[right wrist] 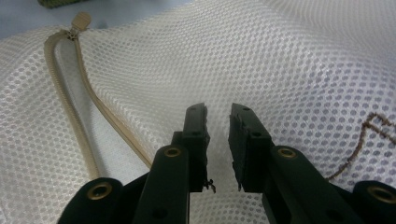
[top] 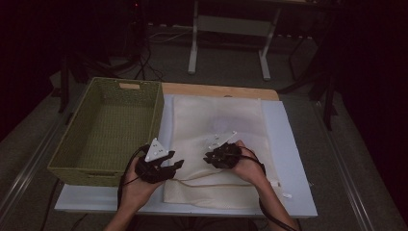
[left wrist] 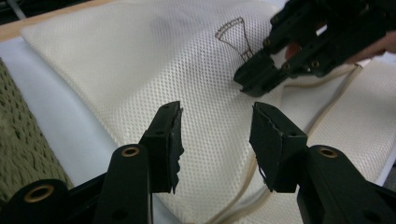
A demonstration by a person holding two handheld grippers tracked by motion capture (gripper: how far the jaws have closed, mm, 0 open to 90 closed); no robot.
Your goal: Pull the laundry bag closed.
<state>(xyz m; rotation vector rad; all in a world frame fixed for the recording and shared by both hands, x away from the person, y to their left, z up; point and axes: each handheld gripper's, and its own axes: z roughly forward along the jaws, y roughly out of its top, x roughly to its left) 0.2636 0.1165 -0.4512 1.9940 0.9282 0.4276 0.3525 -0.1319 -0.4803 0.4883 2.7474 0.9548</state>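
Scene: a person at a table holds a gripper in each hand over a cream mesh laundry bag [top: 216,144] lying flat on a pale mat; a green woven basket [top: 110,127] stands just to the bag's left, its near wall touching the mat edge.
Mesh bag: spread flat, its zipper [right wrist: 70,93] open near the bag's near left corner, the two zipper tapes parted in a loop.
Left gripper [left wrist: 215,135]: over the bag's near left part, close to the zipper; jaws spread wide, nothing between them.
Right gripper [right wrist: 218,140]: over the middle of the bag, just right of the left one; jaws parted by a narrow gap, holding nothing, tips low over the mesh.
Risk, snagging: the jaw tips could catch in the open mesh holes and drag the whole bag instead of lifting one layer.
Risk, both layers: a pinch on the flat bag may well take top and bottom layers together, so the mouth would not open.
Risk, slipping: thin mesh may slide out of a narrow grip.
Right gripper view adds: the zipper pull [right wrist: 80,21] at the loop's far end, and the mesh holes in detail.
Left gripper view adds: a brown hanger-like emblem [left wrist: 236,35] on the bag, beside the right gripper's tips.
High view adds: the basket's inside, with nothing visible in it.
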